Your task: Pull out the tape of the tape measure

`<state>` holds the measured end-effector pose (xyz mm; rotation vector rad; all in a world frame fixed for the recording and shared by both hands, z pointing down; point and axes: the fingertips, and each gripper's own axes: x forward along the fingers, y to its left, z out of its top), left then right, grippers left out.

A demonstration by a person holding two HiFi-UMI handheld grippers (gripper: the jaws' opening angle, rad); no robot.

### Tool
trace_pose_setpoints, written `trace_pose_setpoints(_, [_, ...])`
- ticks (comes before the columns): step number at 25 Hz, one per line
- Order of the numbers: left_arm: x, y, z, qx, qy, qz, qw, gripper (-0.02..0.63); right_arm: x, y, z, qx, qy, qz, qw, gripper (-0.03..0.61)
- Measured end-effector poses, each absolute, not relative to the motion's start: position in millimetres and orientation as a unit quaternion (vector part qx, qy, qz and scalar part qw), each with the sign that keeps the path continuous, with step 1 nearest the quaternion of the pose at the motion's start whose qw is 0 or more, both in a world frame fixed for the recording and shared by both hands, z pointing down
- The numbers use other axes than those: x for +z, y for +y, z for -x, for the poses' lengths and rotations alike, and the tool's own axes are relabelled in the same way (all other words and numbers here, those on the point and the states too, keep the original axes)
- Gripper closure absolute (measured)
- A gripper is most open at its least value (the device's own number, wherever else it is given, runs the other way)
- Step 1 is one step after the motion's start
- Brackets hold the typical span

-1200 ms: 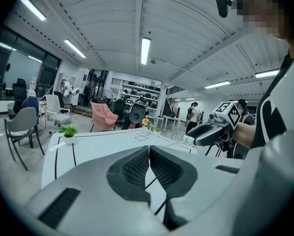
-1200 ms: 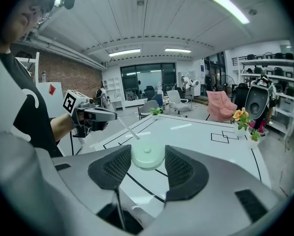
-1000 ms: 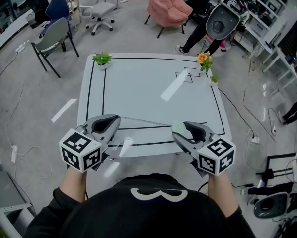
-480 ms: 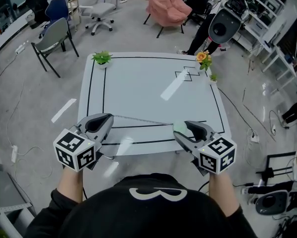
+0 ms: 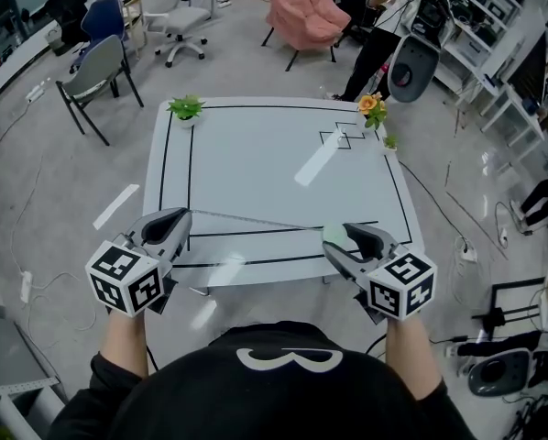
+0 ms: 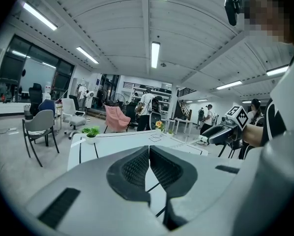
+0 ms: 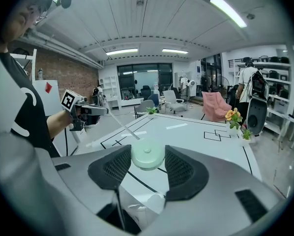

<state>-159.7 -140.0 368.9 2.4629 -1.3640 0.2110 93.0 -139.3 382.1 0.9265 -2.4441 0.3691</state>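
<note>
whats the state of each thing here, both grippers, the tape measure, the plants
left gripper: shut on the end of the tape
right gripper: shut on the tape measure case
tape measure case: clamped between the right jaws
tape: drawn out, stretched between the two grippers
green plant: upright, far left corner of the table
orange flower: upright, far right corner

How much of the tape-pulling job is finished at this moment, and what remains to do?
Done: the tape spans taut between the grippers, above the near edge of the table. In hand: the right gripper clamps the round green tape measure case; the left gripper is shut on the tape's end. Left: perhaps pulling further; how much tape is left inside cannot be seen.
</note>
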Motion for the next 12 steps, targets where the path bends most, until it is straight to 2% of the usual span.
trace_pose_setpoints(12, [365, -143, 179, 0.066, -0.507, -0.846, 0.148, 0.600, 383, -142, -104, 0.130, -0.892, -0.354, 0.249, 0.359])
